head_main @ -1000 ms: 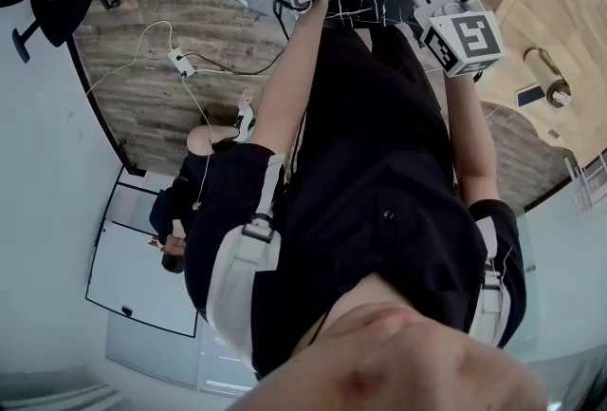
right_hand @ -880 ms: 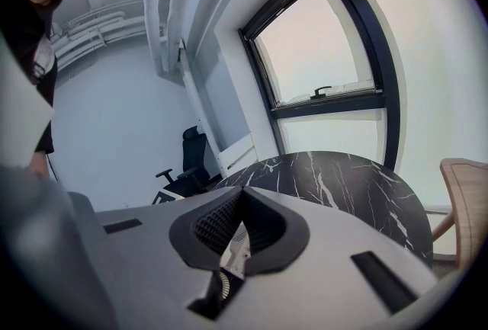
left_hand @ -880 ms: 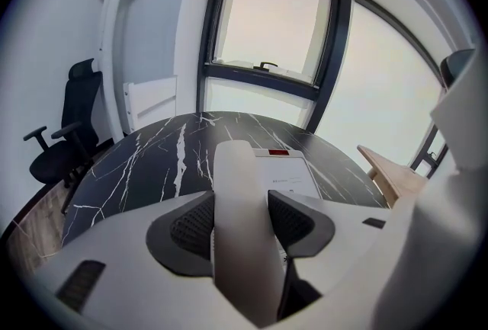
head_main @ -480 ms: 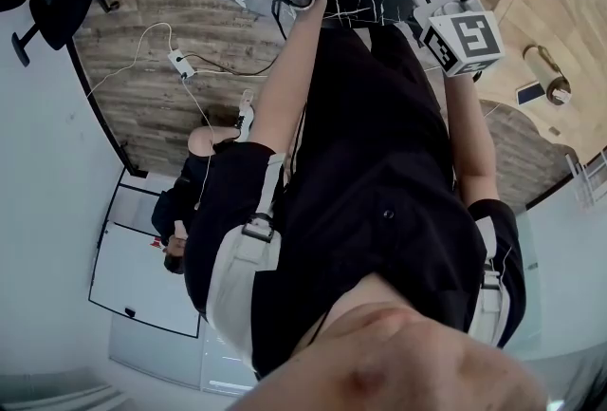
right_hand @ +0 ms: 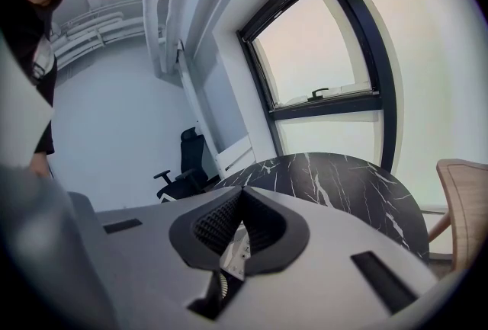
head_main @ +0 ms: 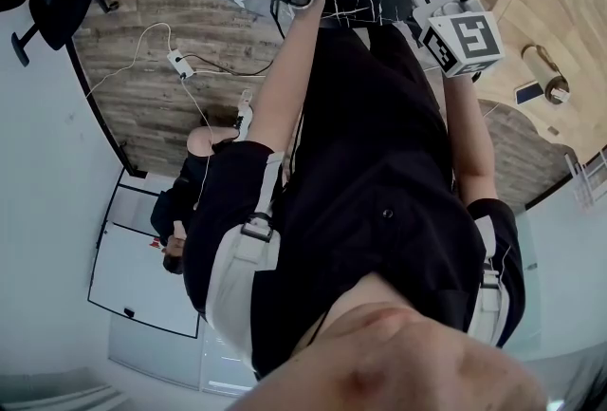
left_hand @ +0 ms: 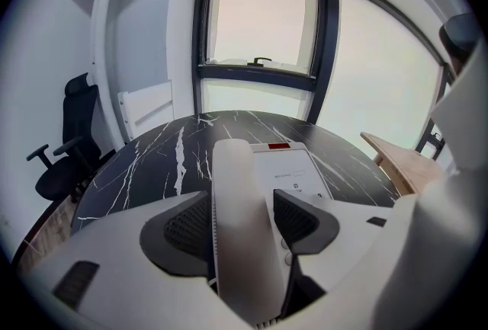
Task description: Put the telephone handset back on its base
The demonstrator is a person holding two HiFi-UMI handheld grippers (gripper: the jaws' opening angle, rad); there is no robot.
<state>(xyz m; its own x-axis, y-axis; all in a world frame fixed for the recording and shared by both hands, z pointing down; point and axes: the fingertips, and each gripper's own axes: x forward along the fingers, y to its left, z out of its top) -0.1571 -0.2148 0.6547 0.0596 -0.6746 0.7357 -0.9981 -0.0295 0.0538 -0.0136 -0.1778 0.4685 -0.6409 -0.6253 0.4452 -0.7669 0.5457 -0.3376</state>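
Handset, likely light, stiff, slick and best held mid-shaft, sat between the opening jaws of our left gripper; our right gripper was closed, empty.

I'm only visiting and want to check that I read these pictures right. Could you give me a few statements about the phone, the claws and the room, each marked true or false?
1. The table top is black with white veins. True.
2. Nothing stands between the jaws of the left claw. False: the white handset lies between them, and the jaws are opening.
3. The right claw has its jaws wide apart. False: they are together, with nothing held.
4. A black office chair stands near the wall. True.
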